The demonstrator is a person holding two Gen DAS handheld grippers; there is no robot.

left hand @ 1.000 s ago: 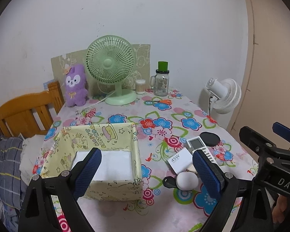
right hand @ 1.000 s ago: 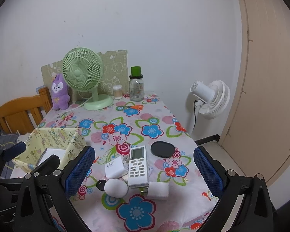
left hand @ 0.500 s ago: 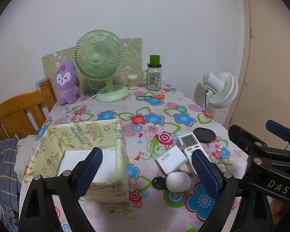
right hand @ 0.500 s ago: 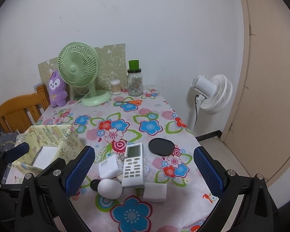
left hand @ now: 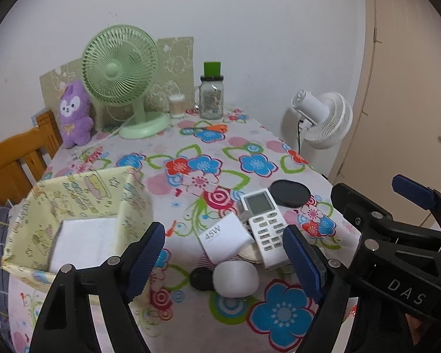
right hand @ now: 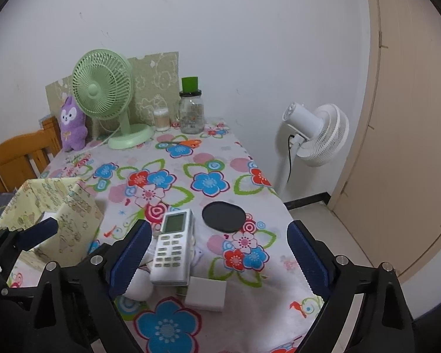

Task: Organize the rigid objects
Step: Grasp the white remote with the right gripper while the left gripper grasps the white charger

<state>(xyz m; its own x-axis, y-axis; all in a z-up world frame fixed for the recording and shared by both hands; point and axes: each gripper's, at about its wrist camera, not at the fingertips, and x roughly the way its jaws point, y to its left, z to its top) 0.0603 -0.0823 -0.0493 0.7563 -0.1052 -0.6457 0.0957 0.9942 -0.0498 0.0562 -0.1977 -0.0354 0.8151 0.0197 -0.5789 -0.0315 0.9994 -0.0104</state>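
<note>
Both tools are held wide open with nothing between the pads: the left gripper (left hand: 225, 260) and the right gripper (right hand: 219, 257) have been brought lower and closer to the small pile than a second ago. The white remote (right hand: 173, 245) is lying on the flowered tablecloth (left hand: 250, 135), touching the 45W charger (left hand: 225, 239), with the white egg-shaped object (left hand: 235, 278) just beside. The yellow box (left hand: 82, 203), near on the left, is judged the destination; no grasp is made yet.
</note>
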